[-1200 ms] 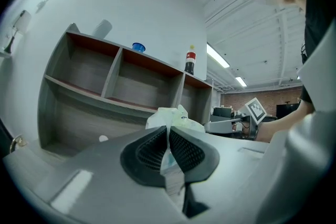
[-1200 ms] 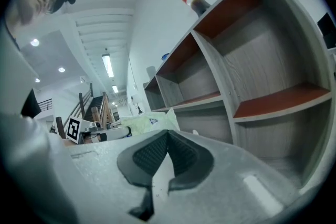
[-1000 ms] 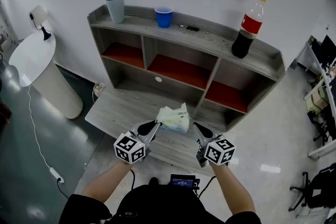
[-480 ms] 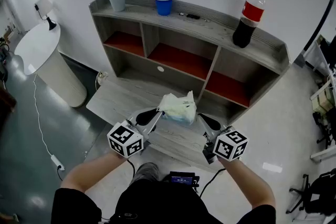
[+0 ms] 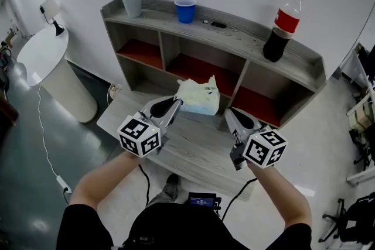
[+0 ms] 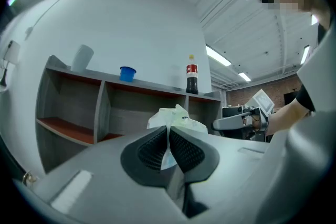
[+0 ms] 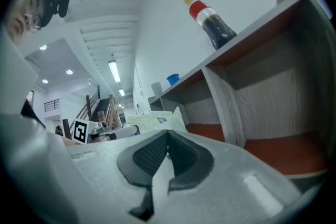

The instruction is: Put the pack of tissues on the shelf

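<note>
I see grey wooden shelf [image 5: 246, 44], three red-floored bays. On its top board: grey cup [image 5: 132, 1], blue cup [image 5: 185, 10], small dark object [image 5: 218, 24], cola bottle [image 5: 278, 26] upright.

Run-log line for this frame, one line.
phase: carry | left gripper: shut on tissue pack | right gripper: shut, empty | placement: not yet on shelf

The shelf [image 5: 246, 43] is grey wood-grain with red compartment floors. The cup [image 5: 185, 10] is blue, the bottle [image 5: 282, 25] red-labelled and yellow-capped. The pack of tissues [image 5: 199, 98] is whitish.
</note>
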The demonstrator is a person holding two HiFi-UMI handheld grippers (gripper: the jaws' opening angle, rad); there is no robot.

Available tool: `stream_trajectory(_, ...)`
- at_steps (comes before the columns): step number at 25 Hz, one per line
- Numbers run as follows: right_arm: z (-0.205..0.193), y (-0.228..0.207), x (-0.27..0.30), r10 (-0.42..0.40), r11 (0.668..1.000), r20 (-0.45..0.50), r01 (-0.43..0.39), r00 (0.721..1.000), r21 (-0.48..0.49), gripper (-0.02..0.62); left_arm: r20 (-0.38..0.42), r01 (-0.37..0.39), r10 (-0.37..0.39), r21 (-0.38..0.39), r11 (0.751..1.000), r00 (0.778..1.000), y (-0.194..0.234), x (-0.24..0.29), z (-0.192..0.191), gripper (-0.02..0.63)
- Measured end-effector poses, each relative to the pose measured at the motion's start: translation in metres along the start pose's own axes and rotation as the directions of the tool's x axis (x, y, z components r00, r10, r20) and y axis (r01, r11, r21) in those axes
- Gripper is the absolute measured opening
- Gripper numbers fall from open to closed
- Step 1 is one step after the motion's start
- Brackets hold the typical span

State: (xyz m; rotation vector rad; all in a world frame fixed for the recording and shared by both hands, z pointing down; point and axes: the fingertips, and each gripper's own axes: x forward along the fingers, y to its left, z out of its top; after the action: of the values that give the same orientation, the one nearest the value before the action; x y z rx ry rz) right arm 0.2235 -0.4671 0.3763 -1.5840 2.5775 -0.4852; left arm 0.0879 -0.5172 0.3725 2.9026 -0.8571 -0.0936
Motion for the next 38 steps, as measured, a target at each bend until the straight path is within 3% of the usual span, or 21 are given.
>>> stream_trajectory(5,0.027,-0.020,0.029,-0.078,0.996,0.040,0.080,0.996,-0.050,0.002,0.005,-0.019,0.019,0.002,1.000,1.000,0.036,0.027,0.011,0.015)
stream_trajectory(14,0.037,-0.057,0.070,-0.196,0.980,0.062,0.198,0.979,-0.022,0.002,-0.008,-0.023,0.023,0.016,1.000,1.000,0.087,0.079,0.012,0.015)
stream_trajectory(22,0.024,-0.078,0.096,-0.244,0.969,0.052,0.242,0.968,0.041,0.002,-0.030,-0.011,0.011,0.024,1.000,0.999,0.109,0.114,-0.003,0.015)
stream_trajectory(31,0.004,-0.089,0.108,-0.262,0.963,0.017,0.260,0.965,0.063,0.002,-0.052,0.068,-0.066,0.024,0.997,0.996,0.104,0.140,-0.030,0.015)
stream_trajectory(38,-0.008,-0.094,0.111,-0.271,0.960,-0.006,0.271,0.963,0.069,0.002,-0.053,0.084,-0.083,0.026,0.996,0.995,0.106,0.151,-0.040,0.016)
